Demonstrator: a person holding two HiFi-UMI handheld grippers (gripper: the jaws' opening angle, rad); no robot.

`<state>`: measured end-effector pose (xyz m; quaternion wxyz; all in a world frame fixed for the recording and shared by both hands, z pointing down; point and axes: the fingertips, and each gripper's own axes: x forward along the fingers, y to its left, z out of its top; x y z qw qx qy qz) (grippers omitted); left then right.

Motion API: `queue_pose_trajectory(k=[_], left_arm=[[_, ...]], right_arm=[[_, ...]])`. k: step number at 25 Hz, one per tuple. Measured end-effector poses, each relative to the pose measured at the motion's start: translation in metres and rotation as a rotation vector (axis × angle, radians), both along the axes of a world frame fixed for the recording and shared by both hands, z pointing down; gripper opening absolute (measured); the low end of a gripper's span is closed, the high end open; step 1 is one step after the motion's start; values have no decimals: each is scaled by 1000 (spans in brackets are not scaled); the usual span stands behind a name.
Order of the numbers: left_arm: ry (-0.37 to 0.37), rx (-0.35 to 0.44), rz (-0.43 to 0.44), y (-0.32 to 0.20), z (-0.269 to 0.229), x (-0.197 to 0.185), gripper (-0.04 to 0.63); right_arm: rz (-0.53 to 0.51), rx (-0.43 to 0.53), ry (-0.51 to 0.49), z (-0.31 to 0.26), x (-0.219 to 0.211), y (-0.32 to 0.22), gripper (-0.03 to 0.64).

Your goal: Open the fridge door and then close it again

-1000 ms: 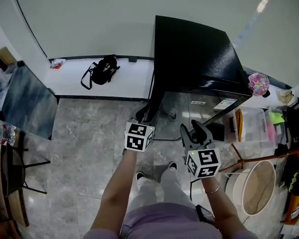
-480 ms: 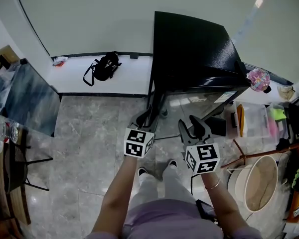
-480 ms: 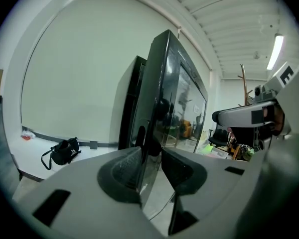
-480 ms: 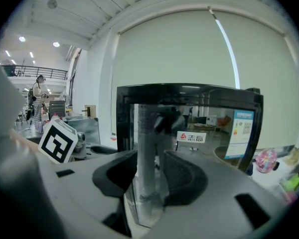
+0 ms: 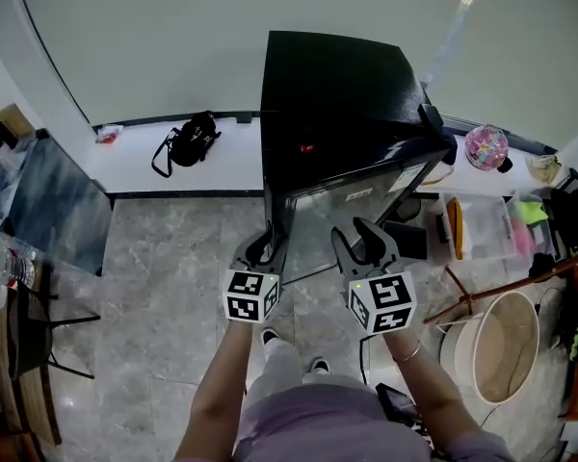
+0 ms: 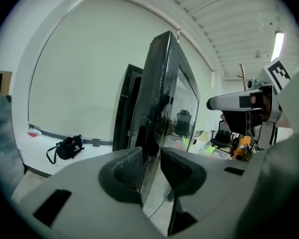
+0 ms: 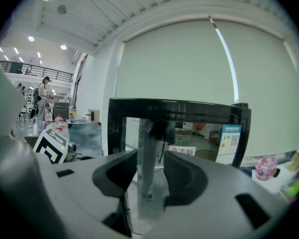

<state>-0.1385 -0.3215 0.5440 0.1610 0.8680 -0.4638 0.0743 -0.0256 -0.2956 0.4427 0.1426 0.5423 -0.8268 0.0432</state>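
- Black fridge (image 5: 342,94) is dead ahead. Its glass-fronted fridge door (image 6: 167,98) is ajar, standing a little off the cabinet.
- left gripper (image 6: 150,159): jaws nearly together, apparently pinching the door's free edge at the fridge's left front corner.
- right gripper (image 7: 150,166): jaws part open and empty, aimed at the fridge's glass front.
- Handling, my read: the door is stiff, hinged and fairly heavy, and the pane is slick. Grip the framed edge, not the glass.
- Inside the fridge: contents unreadable through reflections.
- Right of the fridge: 1 clear bin (image 5: 482,229) with orange and green items, and 1 round basket (image 5: 506,354) that looks empty.
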Motion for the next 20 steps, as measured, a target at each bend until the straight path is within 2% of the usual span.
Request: queue_pose_trajectory(k=[13,20], left_arm=[[7,-21,-156,67,-3,27,114],[-5,-25,-194,106,-5,51,114]], right_arm=[[-57,18,-67,-11,50,78,163],[-75,31,-74,-18,76,116,166]])
